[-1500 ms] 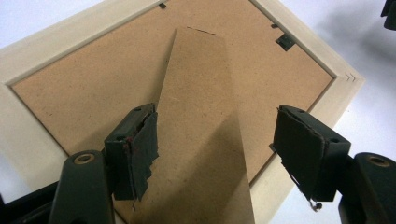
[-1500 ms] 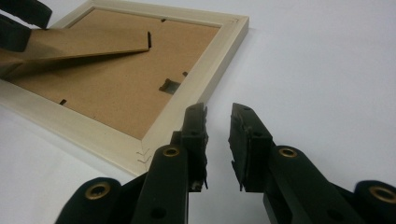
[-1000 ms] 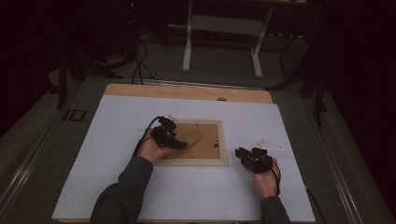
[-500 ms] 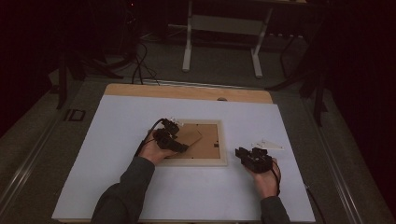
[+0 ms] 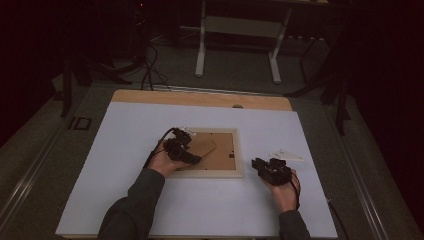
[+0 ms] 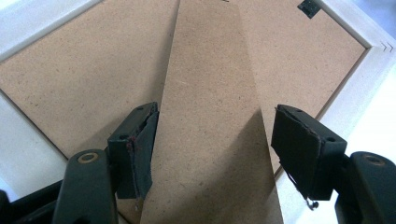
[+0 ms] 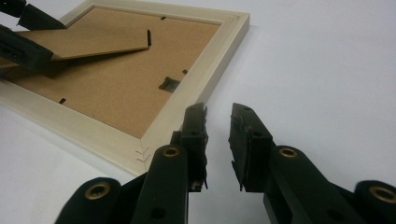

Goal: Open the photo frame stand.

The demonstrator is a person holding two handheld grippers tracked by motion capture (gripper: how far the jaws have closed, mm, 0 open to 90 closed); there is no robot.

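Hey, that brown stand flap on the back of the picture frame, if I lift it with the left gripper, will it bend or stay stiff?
The stand flap looks like thin flat fibreboard with straight edges, so it should probably stay fairly stiff. It already angles up off the frame backing, so it likely pivots at its hinged end rather than coming free. Being thin, it might snap if forced. The left gripper stands open around it.

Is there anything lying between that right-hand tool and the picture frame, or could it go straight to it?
Nothing visible lies between them. The right tool hovers just off the corner of the picture frame, jaws a little apart, with bare white table around it. The left tool straddles the frame's stand.
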